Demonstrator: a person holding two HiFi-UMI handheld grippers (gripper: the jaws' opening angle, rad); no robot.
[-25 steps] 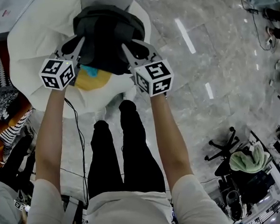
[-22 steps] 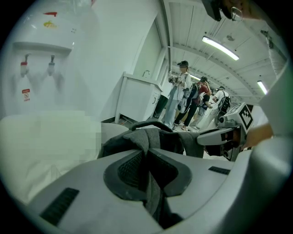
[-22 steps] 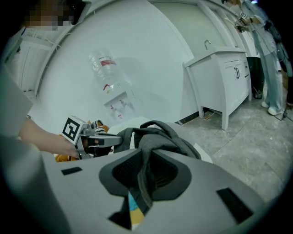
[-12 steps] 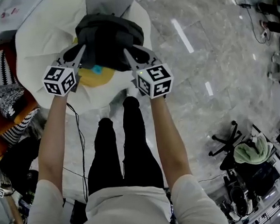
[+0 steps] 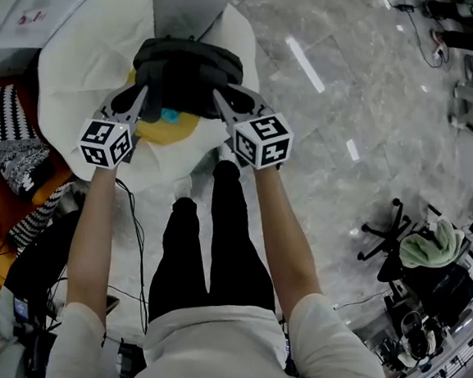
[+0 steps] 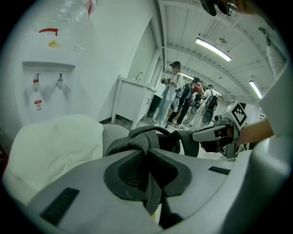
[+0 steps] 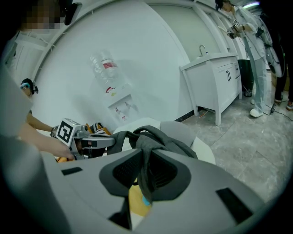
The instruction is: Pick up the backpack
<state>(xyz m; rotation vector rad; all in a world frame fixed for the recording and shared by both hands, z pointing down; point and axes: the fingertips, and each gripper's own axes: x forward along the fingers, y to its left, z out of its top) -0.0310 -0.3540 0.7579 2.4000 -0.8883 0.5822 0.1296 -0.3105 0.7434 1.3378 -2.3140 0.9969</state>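
Head view | dark grey fabric backpack, upper centre, rides higher than a second ago over white soft cushion | left gripper and right gripper both clenched on its fabric | lift likely under way

The right gripper has its two jaws squeezed together on a grey strap of the backpack, and the dark grey bag sits just past the jaws, in front of a big white cushion. Under the strap is something yellow with a small blue bit on it. On the left, the left gripper, with its black-and-white cube, reaches to the other side of the bag, and far behind are a white wall with a water machine, a white cabinet and a grey stone floor.
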